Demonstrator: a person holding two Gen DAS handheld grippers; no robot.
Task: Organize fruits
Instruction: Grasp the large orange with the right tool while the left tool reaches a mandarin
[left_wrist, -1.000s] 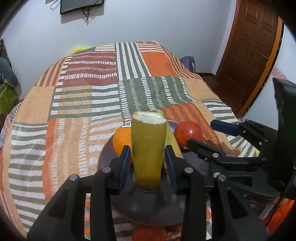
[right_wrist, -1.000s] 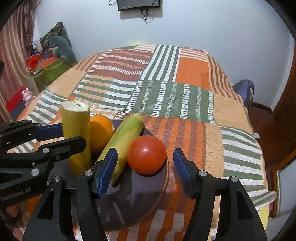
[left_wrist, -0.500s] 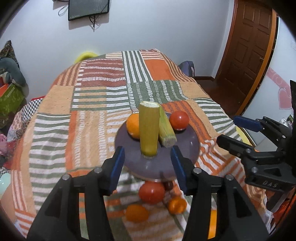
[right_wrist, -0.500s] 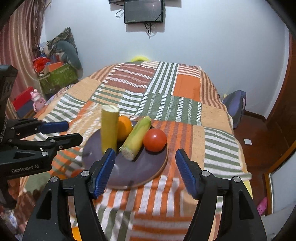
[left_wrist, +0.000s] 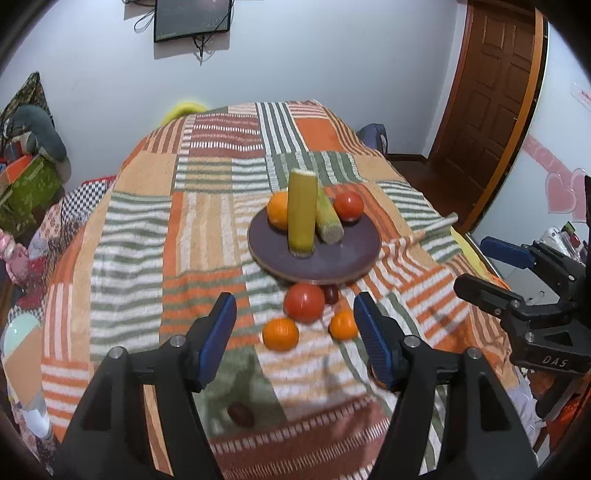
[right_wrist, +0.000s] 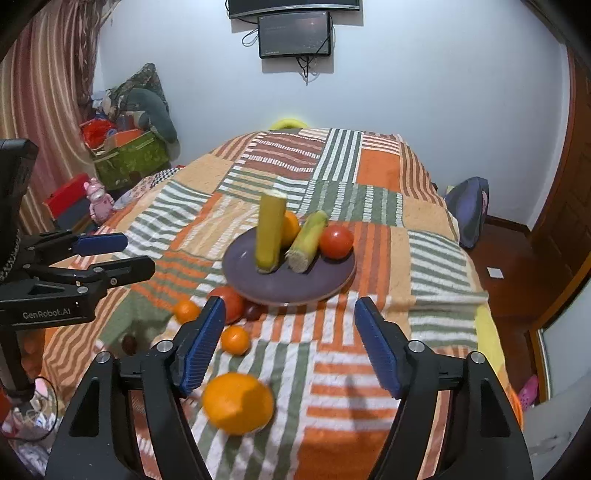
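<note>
A dark round plate (left_wrist: 332, 258) (right_wrist: 280, 284) lies on the patchwork bedspread. On it a yellow-green corn piece (left_wrist: 302, 212) (right_wrist: 270, 234) stands upright, with an orange (left_wrist: 277, 210), a lying corn cob (left_wrist: 328, 219) (right_wrist: 308, 240) and a tomato (left_wrist: 348, 206) (right_wrist: 335, 240). In front of the plate lie a tomato (left_wrist: 304, 302), two small oranges (left_wrist: 280, 334) (left_wrist: 343, 325) and a dark plum (left_wrist: 331, 293). A big orange (right_wrist: 238, 402) lies nearer. My left gripper (left_wrist: 295, 338) and right gripper (right_wrist: 288, 343) are open, empty and held back from the plate.
Another dark plum (left_wrist: 241, 414) lies near the bed's front edge. A green box with clutter (right_wrist: 129, 158) stands at the left wall, a wooden door (left_wrist: 491, 103) at the right, a blue bag (right_wrist: 467, 210) beside the bed. The bed drops off on both sides.
My left gripper let go of the upright corn piece, which stays standing on the plate. Both grippers pulled back and up, away from the plate, so the loose fruit came into view.
</note>
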